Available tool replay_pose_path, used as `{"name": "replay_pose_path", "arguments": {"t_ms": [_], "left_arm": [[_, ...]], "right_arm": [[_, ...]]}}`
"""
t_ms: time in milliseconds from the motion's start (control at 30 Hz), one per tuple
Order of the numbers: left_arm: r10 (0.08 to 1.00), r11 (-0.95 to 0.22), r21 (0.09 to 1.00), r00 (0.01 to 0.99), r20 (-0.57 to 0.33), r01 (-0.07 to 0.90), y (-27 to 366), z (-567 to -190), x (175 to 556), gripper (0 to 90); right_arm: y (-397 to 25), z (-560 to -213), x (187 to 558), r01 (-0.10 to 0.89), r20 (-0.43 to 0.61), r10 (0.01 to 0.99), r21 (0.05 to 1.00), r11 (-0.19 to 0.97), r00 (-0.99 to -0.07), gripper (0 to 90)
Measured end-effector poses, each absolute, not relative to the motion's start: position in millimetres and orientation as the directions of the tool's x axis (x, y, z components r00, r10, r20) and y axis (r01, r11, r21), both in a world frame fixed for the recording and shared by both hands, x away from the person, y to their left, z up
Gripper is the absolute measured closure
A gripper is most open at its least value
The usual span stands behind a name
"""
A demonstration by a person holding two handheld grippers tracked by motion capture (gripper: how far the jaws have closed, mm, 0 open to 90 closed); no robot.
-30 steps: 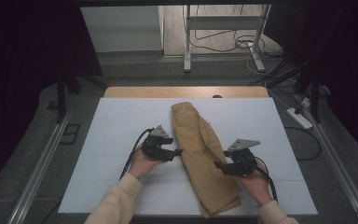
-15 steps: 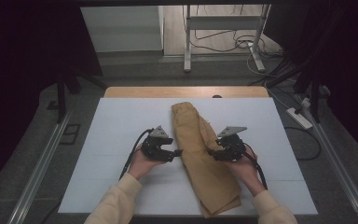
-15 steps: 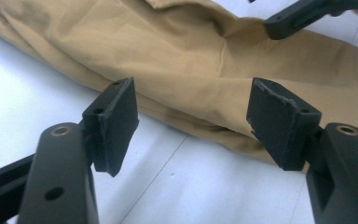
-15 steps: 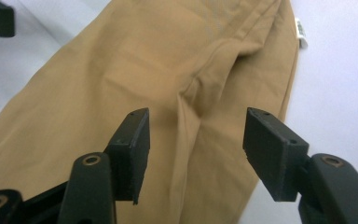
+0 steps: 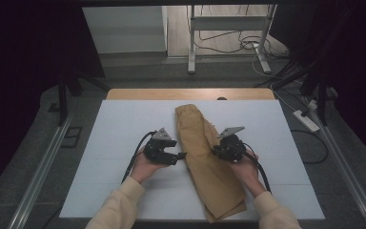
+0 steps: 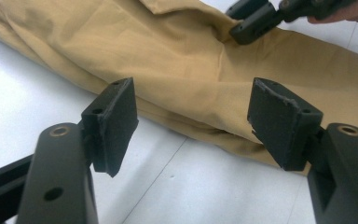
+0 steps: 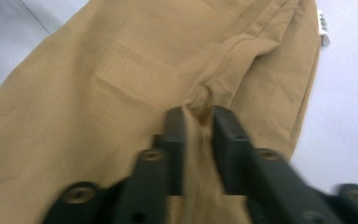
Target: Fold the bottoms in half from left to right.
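Note:
Tan trousers (image 5: 205,162), folded lengthwise, lie down the middle of the white table top (image 5: 114,124), waistband at the far end. My left gripper (image 5: 181,155) stands open at the trousers' left edge; in the left gripper view its jaws (image 6: 193,116) straddle the folded edge of the trousers (image 6: 177,56) without touching it. My right gripper (image 5: 216,151) sits on the trousers' right side. In the right gripper view it (image 7: 198,116) is shut on a pinched ridge of the tan cloth (image 7: 98,93). Across the cloth, the right gripper (image 6: 256,21) shows in the left gripper view.
A white label (image 7: 323,25) sticks out at the trousers' edge. A wooden strip (image 5: 190,93) borders the table's far side. A power strip (image 5: 306,120) and cables lie on the floor to the right. A metal stand (image 5: 190,47) rises behind the table.
My right gripper has moved forward and left from the trousers' lower right edge onto the cloth and closed on a fold. The left gripper has stayed where it was.

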State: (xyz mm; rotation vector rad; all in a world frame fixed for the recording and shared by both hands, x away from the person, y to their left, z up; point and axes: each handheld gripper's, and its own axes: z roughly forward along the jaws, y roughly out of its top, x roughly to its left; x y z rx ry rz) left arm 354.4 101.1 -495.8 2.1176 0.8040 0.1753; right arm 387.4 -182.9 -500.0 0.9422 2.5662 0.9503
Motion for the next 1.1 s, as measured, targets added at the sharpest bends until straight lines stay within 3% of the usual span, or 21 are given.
{"name": "replay_pose_path", "arguments": {"t_ms": [133, 633, 867, 1100], "left_arm": [[0.606, -0.431, 0.760, 0.780, -0.156, 0.486, 103, -495, 355, 32.6], [0.613, -0.421, 0.765, 0.775, -0.156, 0.487, 108, -493, 354, 32.5], [0.613, -0.424, 0.765, 0.776, -0.152, 0.485, 108, -493, 354, 32.4], [0.614, -0.418, 0.767, 0.774, -0.155, 0.486, 109, -491, 353, 32.1]], "right_arm": [[-192, -497, 389, 0.507, 0.011, 0.664, 0.656, 0.560, -0.748, 87.3], [-211, -513, 393, 0.582, 0.043, 0.712, 0.611, 0.537, -0.701, 84.0], [-214, -511, 388, 0.553, -0.041, 0.728, 0.621, 0.556, -0.685, 68.6], [-212, -503, 378, 0.497, -0.059, 0.707, 0.670, 0.551, -0.705, 45.9]]}}
